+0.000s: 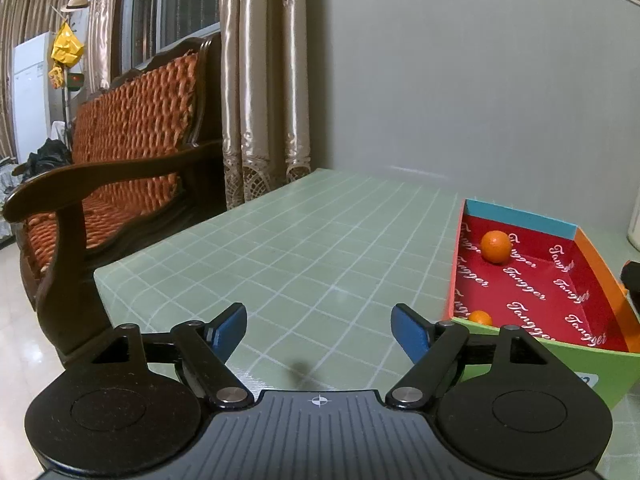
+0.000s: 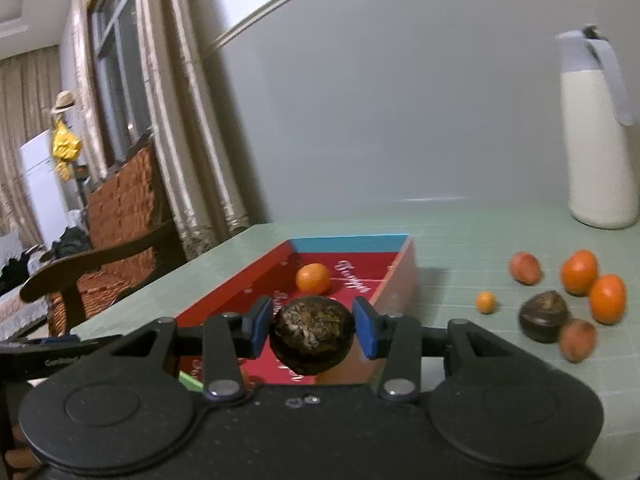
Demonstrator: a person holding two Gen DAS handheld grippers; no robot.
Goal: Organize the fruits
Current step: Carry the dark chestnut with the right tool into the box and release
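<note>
My right gripper (image 2: 314, 328) is shut on a dark brown round fruit (image 2: 312, 334) and holds it above the near end of a red-lined box (image 2: 240, 292). An orange (image 2: 313, 278) lies inside the box. In the left wrist view the box (image 1: 532, 300) sits at the right with an orange (image 1: 496, 246) and a small orange (image 1: 480, 317) in it. My left gripper (image 1: 319, 330) is open and empty over the green table, left of the box. Loose fruits lie right of the box: two oranges (image 2: 579, 272), a small orange (image 2: 485, 302), a dark fruit (image 2: 544, 316), two reddish fruits (image 2: 525, 267).
A green gridded table (image 1: 280, 248) carries everything. A white thermos jug (image 2: 600, 140) stands at the back right. A wooden armchair with orange cushion (image 1: 120, 152) stands left of the table, with curtains (image 1: 264, 80) behind it. A grey wall bounds the far side.
</note>
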